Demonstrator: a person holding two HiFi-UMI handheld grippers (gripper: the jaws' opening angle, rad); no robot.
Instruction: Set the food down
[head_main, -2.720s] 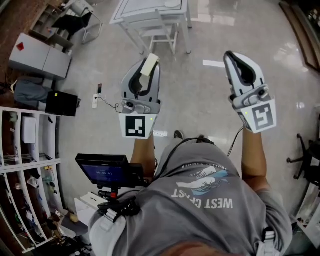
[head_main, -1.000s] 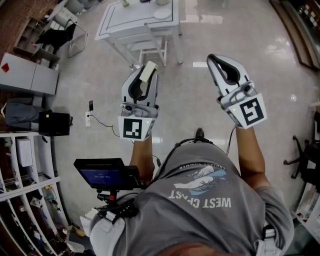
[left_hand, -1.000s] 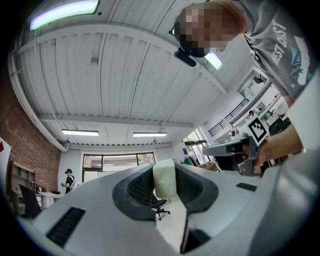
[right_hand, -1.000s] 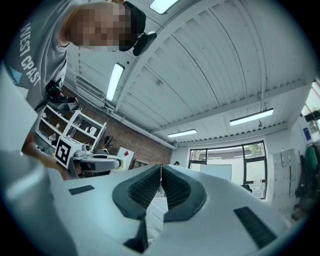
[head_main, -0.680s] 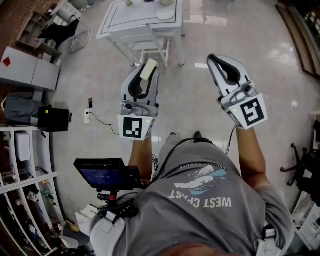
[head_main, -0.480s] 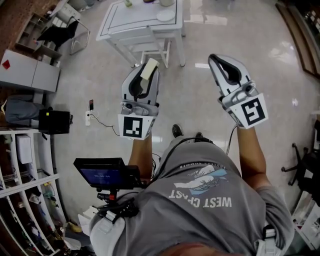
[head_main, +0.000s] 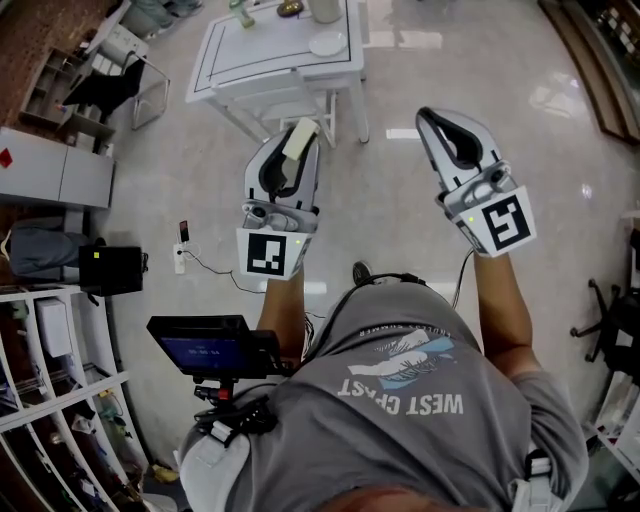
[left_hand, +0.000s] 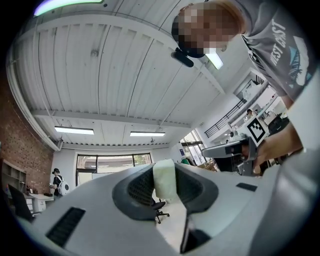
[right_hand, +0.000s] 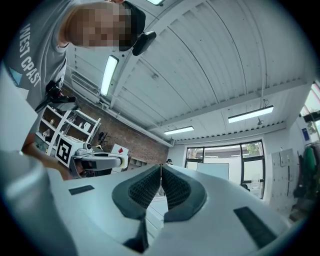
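Closer now, the white table (head_main: 255, 60) sits fuller in view ahead. The left gripper (head_main: 303, 130) is clamped on the pale food slab (left_hand: 165, 179), while the right gripper (head_main: 434, 117) has its jaws together, empty. This looks like the carrying step; next comes reaching over the tabletop and lowering.

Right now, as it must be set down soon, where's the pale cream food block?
Left of centre in the head view, the pale cream food block is clamped in the left gripper, held just short of the white table.
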